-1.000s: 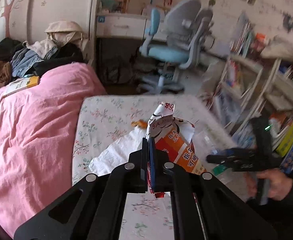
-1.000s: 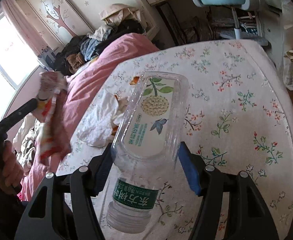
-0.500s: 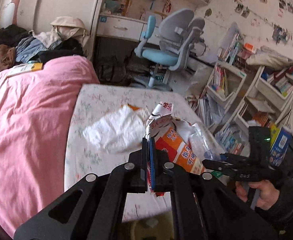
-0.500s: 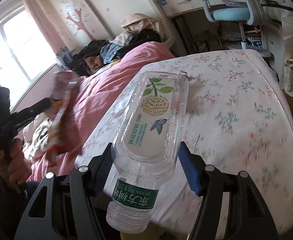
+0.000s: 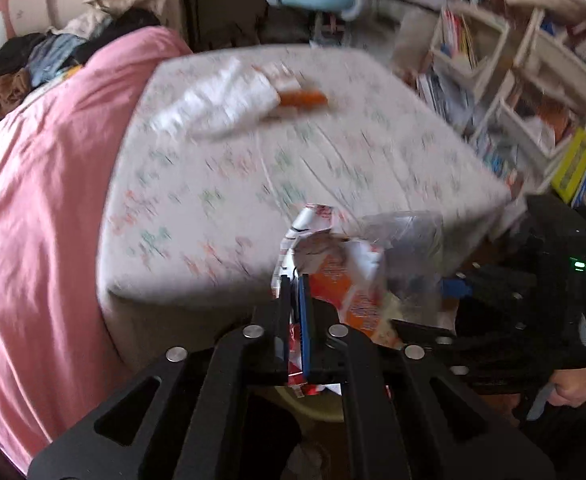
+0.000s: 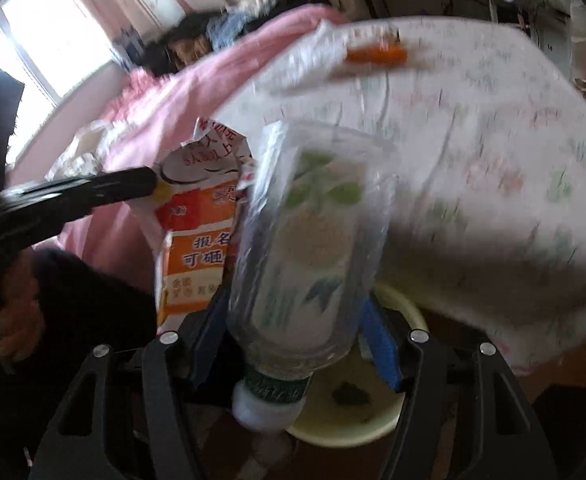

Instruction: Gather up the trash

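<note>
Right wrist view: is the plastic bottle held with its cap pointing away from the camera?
No. The plastic bottle sits between the right gripper pads with its white cap nearest the camera.

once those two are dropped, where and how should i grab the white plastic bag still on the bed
Judging from its pose, grip the white plastic bag at a raised fold near its middle, coming from above with jaws across the fold. It lies limp and flattened on the floral sheet, so there is no edge to slide under. An orange wrapper lies at its right end, so stay left of that.
</note>
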{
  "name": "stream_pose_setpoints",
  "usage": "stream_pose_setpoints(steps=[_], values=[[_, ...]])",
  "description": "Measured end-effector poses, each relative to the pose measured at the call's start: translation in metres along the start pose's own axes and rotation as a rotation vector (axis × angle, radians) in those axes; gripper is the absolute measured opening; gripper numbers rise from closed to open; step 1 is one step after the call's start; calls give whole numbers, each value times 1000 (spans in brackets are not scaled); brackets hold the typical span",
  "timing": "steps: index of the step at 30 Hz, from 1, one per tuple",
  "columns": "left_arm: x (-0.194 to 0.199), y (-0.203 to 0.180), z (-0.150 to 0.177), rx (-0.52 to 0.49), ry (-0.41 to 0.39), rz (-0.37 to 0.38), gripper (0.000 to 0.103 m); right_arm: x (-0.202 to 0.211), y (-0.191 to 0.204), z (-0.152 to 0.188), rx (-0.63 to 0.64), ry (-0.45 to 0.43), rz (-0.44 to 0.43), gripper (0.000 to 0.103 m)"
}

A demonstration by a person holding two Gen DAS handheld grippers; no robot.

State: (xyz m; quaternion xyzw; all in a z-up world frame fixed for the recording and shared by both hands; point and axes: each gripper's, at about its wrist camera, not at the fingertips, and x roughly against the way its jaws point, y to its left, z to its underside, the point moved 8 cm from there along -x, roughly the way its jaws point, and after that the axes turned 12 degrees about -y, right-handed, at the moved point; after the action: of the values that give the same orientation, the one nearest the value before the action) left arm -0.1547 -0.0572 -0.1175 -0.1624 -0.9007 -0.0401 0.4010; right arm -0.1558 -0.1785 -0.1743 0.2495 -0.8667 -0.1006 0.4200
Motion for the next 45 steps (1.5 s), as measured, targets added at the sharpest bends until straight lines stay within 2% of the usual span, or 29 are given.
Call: stream_pose_setpoints(steps=[3,5,6,7,11,12,13,15,20,24,34,45], values=[[-11,-17,18,-46,55,-11,12,-8,-12,7,-1,27,51,70],[-13,-23,26,-65,68,-22,23,-7,-18,4,-6,16,75,74],[-13,-23,27,-73,61,-45,35,-5,-21,3,-14,11,87,74],[-12,-22,27,-76,50,-58,45,-4,-24,2,-25,7,98,74],[2,-9,13,-37,-44,-106,60,-1,-22,3,-21,-24,120,76],[6,-4,8,-19,-71,-122,67,-1,-21,4,-17,-28,123,77],[12,4,3,8,-109,-157,75,-2,-19,6,-13,-30,126,77],[20,19,-4,56,-157,-214,82,-4,-17,10,-1,-31,134,78],[32,50,-14,194,-213,-256,88,-9,-7,11,76,-39,151,83],[35,61,-16,253,-229,-264,92,-14,-3,12,106,-35,152,85],[33,59,-15,221,-239,-293,94,-14,2,14,145,-43,153,85],[34,63,-14,237,-245,-304,95,-16,18,13,222,-60,143,85]])
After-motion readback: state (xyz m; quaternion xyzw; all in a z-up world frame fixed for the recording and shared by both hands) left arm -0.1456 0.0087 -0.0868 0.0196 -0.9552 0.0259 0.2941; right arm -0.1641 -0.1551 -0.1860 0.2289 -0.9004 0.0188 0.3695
